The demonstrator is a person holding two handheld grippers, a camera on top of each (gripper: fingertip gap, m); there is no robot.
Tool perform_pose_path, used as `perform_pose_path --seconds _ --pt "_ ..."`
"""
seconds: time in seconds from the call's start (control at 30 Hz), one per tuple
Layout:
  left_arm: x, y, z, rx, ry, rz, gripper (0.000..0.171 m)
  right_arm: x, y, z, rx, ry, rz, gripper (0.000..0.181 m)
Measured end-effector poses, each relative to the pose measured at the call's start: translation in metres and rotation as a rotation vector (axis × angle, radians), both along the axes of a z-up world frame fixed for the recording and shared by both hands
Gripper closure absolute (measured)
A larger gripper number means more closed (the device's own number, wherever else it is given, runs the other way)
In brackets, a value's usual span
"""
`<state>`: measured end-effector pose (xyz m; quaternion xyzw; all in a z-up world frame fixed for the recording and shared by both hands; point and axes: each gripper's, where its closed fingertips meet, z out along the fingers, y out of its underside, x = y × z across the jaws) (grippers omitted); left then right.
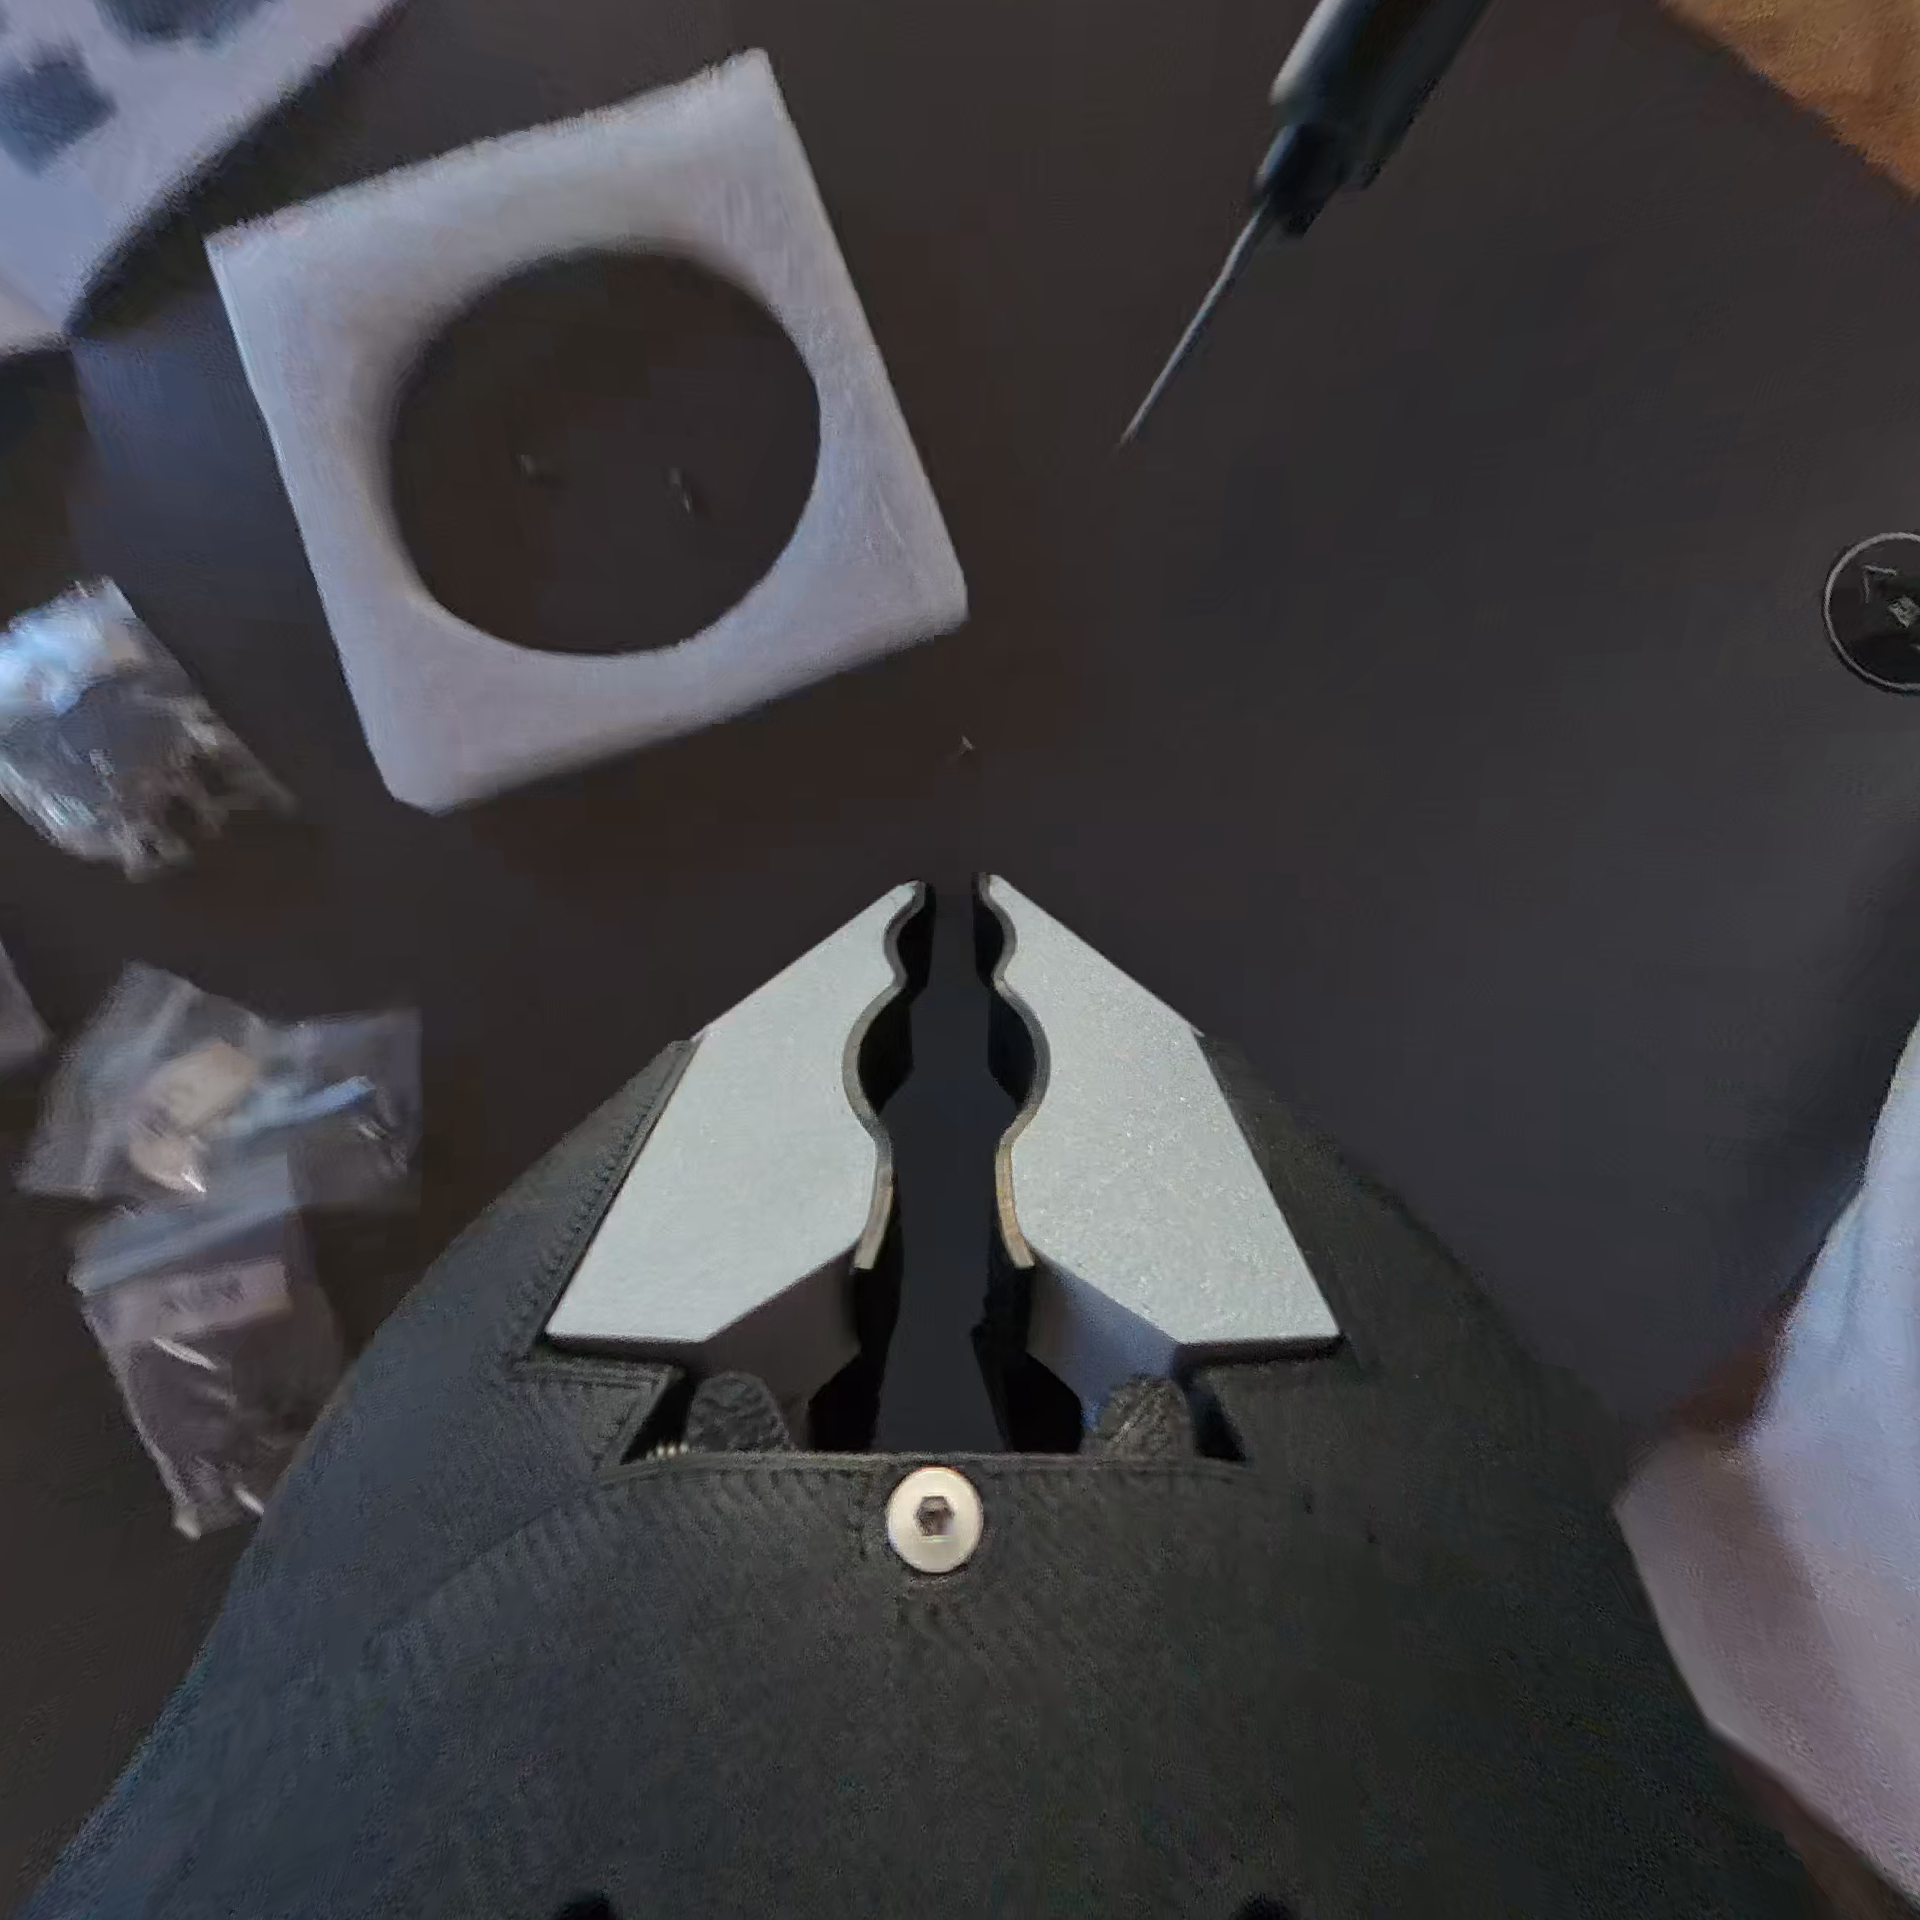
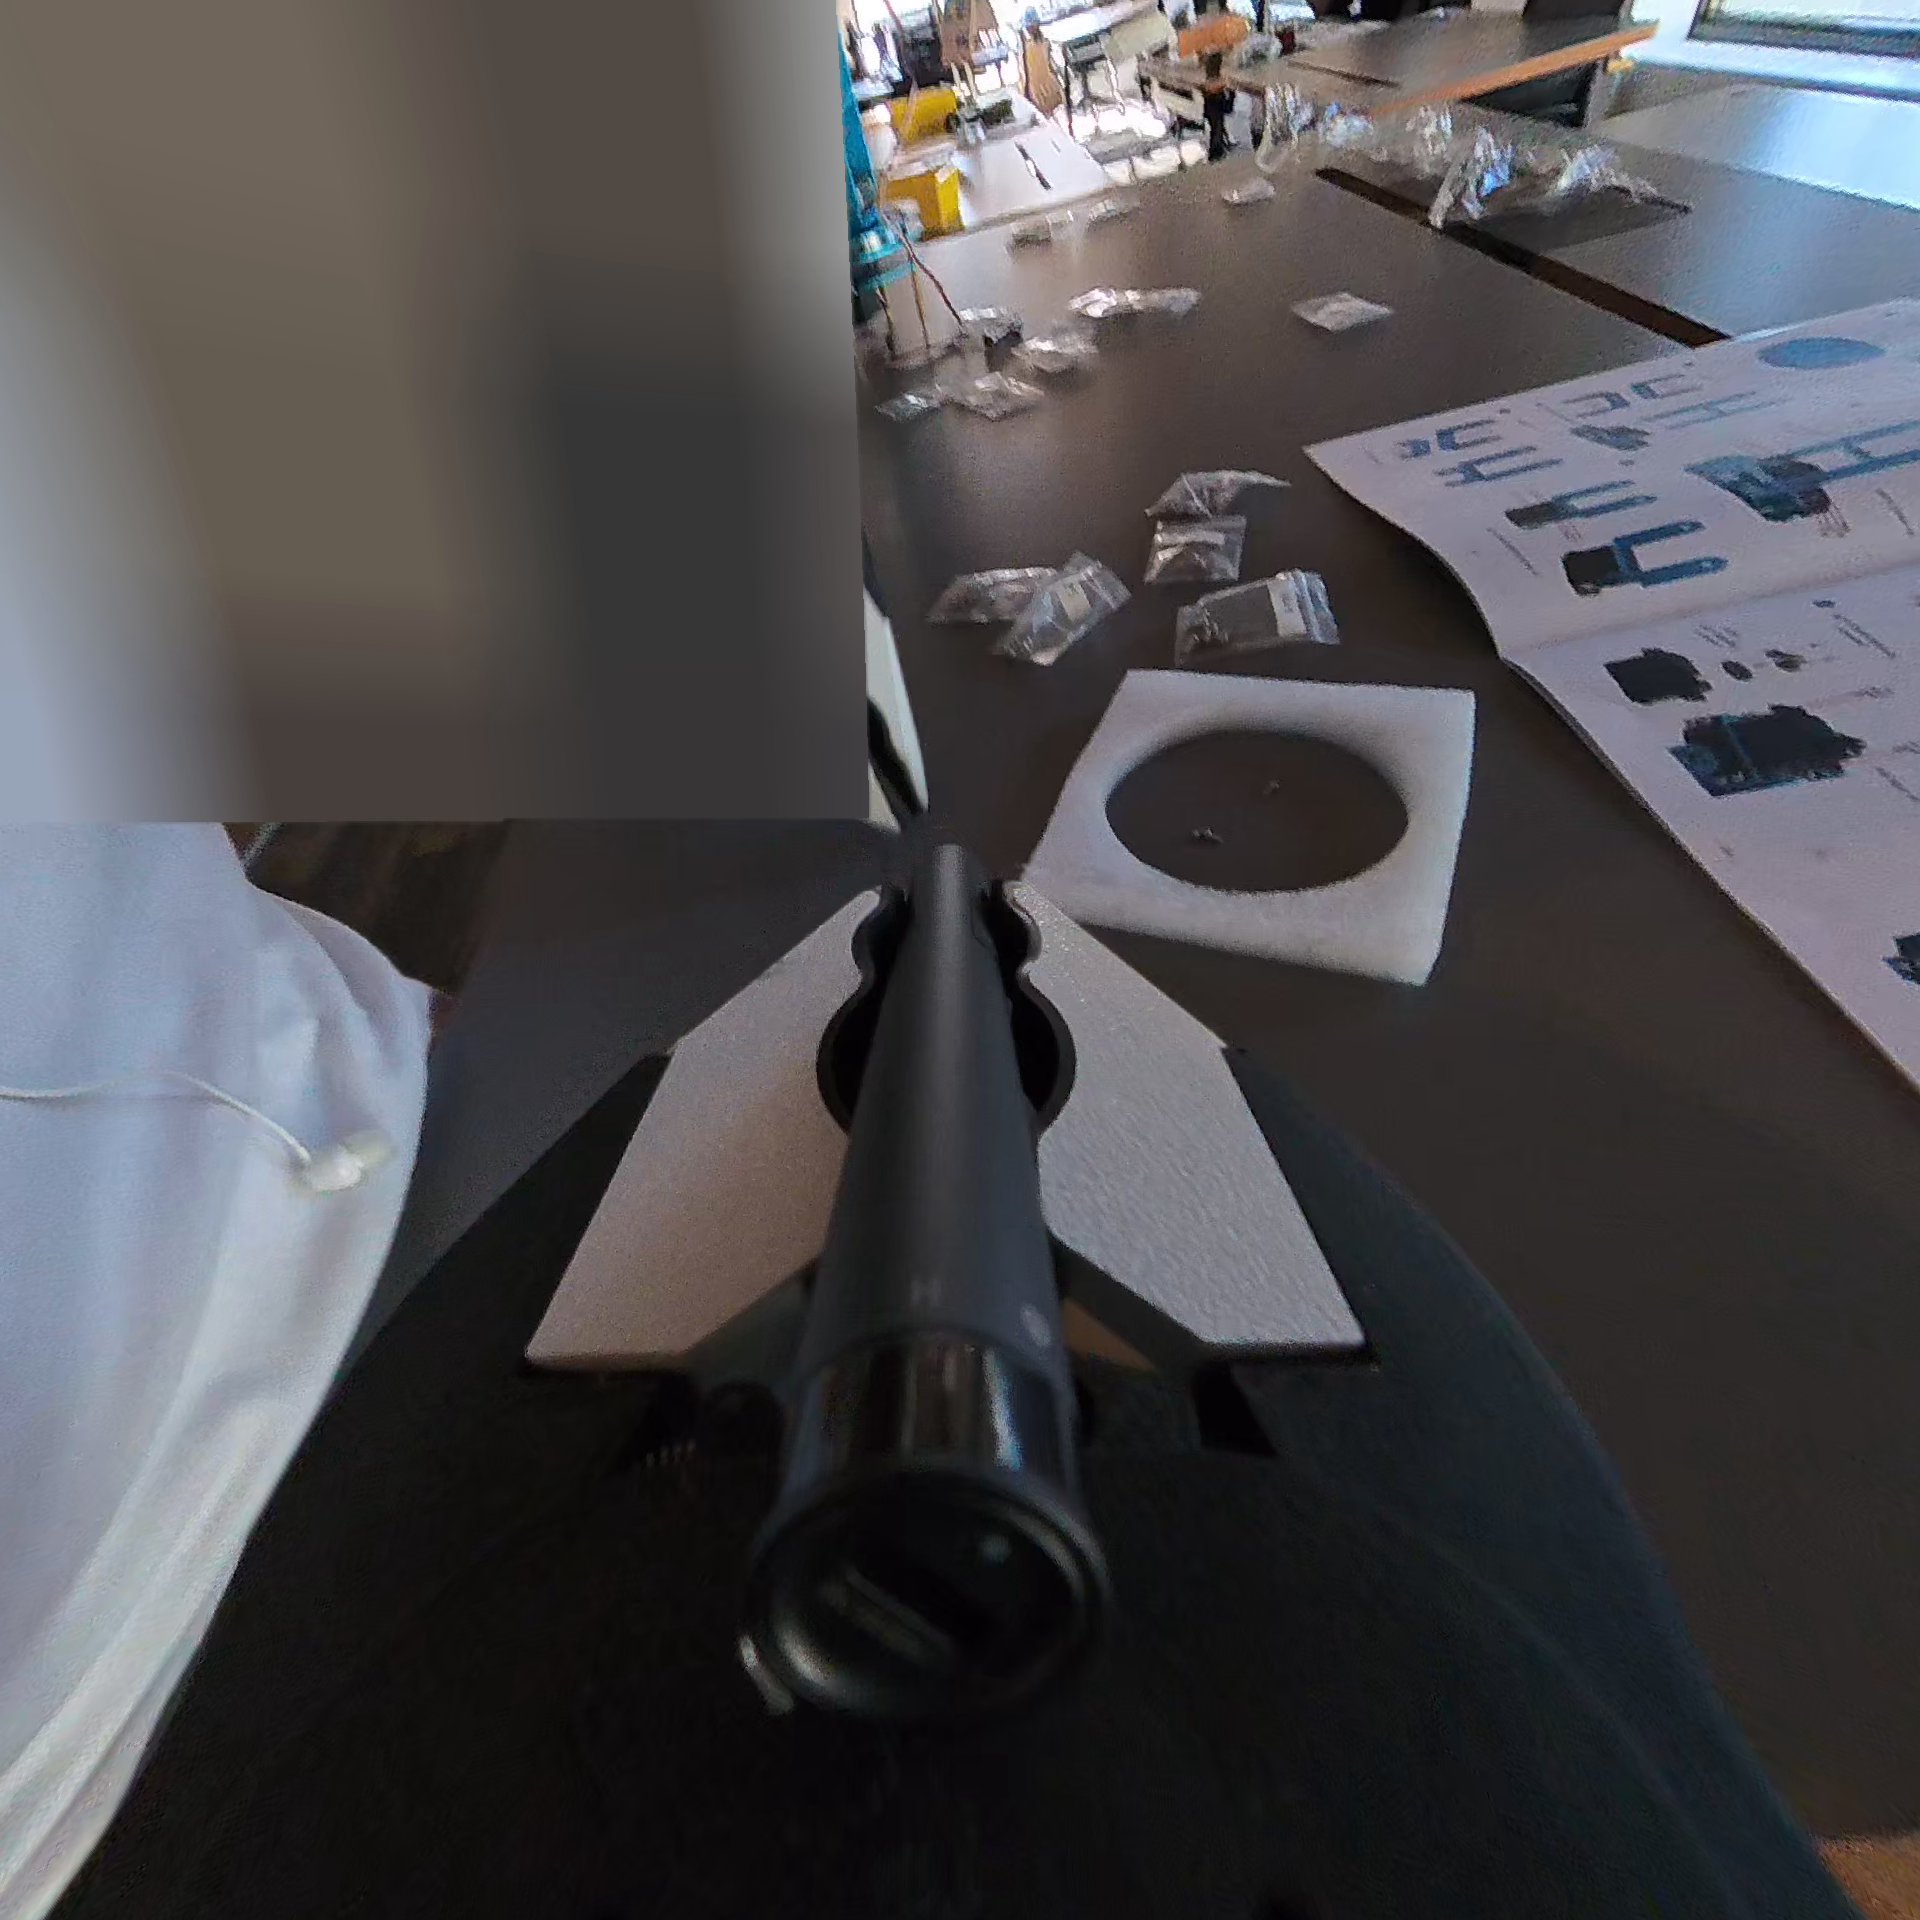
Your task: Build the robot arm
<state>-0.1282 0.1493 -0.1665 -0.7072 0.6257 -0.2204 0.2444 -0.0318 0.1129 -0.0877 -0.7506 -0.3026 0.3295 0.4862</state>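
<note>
— Dark tabletop [image 1: 1455, 831] all round, with more tables and clutter far behind in a bright room. What is each side doing?

— Left hand-held gripper [image 1: 951, 894] hangs above the surface, jaws drawn narrow with only a slit between them and nothing in it. Nearest to it is a white foam square [image 1: 312, 343] with a round hole cut through, lying flat just ahead and to its left.

— Anything in the hole?

— Two tiny screws [image 1: 681, 488], well apart from each other, lying on the bare surface inside the ring.

— And the right?

— Right hand-held gripper [image 2: 940, 904] is clamped on a dark screwdriver [image 2: 935, 1143], the handle running back toward the camera, the thin shaft pointing ahead. From the left wrist view its tip hangs near the foam's far right corner, touching nothing that I can see.

— Around them?

— Small clear bags [image 1: 208, 1091] of parts to the left, a round black disc [image 1: 1881, 623] at the right edge, a white sleeve [image 2: 156, 1247] close by.

— Any writing?

— A printed sheet [image 2: 1662, 582] of blue and black diagrams with small print; the bags' labels are too blurred to read
</note>
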Motion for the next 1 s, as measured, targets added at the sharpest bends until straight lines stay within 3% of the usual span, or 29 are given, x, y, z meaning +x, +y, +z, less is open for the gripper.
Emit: perform_pose_path --seconds 0.13,0.27,0.43,0.57,0.67,1.0 --pt "0.012 0.011 0.013 0.08 -0.089 -0.239 0.164 -0.007 -0.006 -0.013 -0.013 -0.013 -0.019 0.164" --pt "0.021 0.013 0.009 -0.087 -0.097 -0.246 0.161 -0.012 -0.005 -0.021 0.007 -0.005 -0.076 0.164" --pt "0.019 0.015 0.007 -0.093 -0.13 -0.132 0.163 -0.01 -0.001 -0.023 0.029 -0.002 -0.153 0.164" --pt "0.014 0.013 -0.006 -0.156 -0.091 0.078 0.16 -0.011 0.004 -0.027 0.028 -0.008 -0.149 0.164" --pt "0.014 0.008 -0.005 -0.139 -0.106 0.194 0.171 -0.013 0.007 -0.029 0.033 -0.019 -0.134 0.164" --pt "0.014 0.006 -0.007 -0.099 -0.078 0.34 0.167 -0.015 0.01 -0.022 0.04 0.01 -0.057 0.164"
